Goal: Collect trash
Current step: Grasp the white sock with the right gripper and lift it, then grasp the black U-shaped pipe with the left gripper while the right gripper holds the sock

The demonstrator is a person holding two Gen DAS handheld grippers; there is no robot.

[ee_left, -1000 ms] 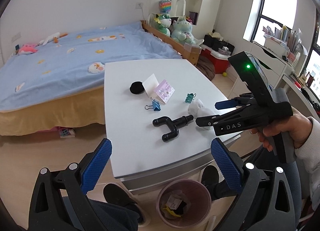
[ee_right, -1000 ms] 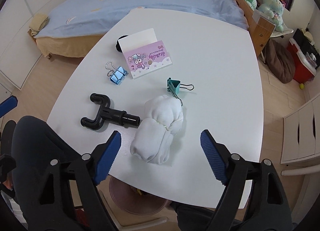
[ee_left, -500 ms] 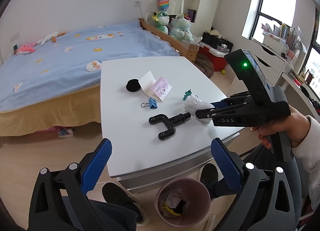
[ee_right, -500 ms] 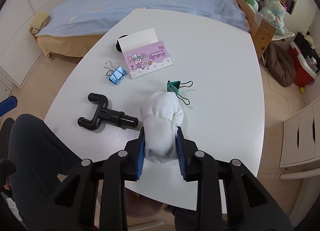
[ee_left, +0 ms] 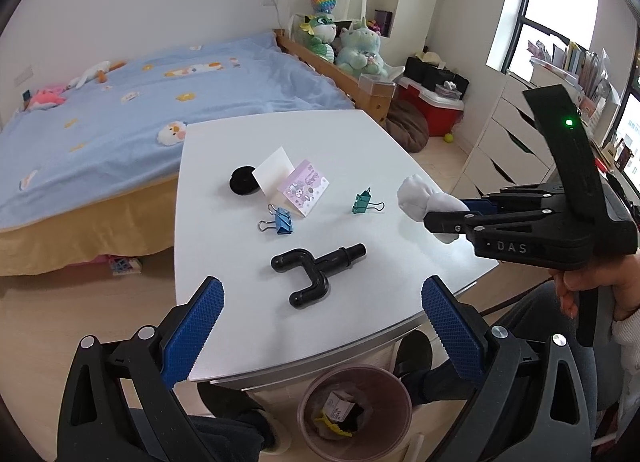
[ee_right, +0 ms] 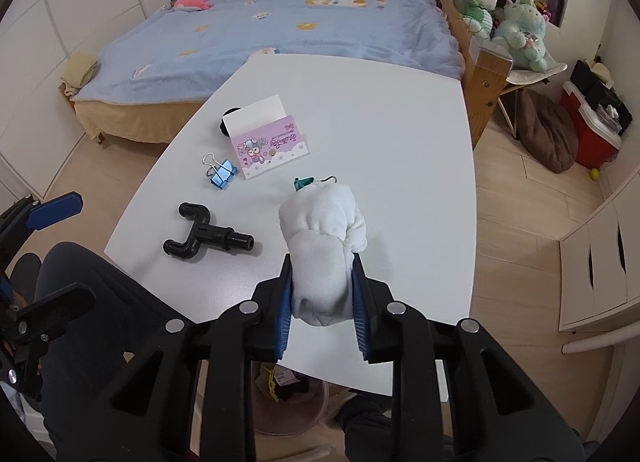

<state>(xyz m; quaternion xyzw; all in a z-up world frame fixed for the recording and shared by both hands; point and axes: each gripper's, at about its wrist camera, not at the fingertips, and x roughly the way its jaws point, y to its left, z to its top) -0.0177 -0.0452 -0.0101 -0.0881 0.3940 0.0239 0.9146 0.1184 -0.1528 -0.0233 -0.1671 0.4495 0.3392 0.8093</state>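
Observation:
A white crumpled wad (ee_right: pixel 322 246) is clamped between the blue pads of my right gripper (ee_right: pixel 322 294), which is shut on it and holds it just above the white table (ee_right: pixel 400 181). The left wrist view shows the same wad (ee_left: pixel 416 197) sticking out of the right gripper (ee_left: pixel 444 215) over the table's right side. My left gripper (ee_left: pixel 322 294) hangs open and empty over the table's near edge. Below that edge, on the floor, stands a pinkish trash bin (ee_left: pixel 360 369) with some scraps inside.
On the table lie a black U-shaped pipe part (ee_left: pixel 312 266), a blue binder clip (ee_left: pixel 282 221), a green binder clip (ee_left: pixel 362 201), a pink card (ee_left: pixel 306 187) and a black round item (ee_left: pixel 242 179). A bed stands beyond the table and white drawers to the right.
My right gripper went from wide open around the wad to shut on it, then lifted it off the table. The left gripper stayed open and shifted a little.

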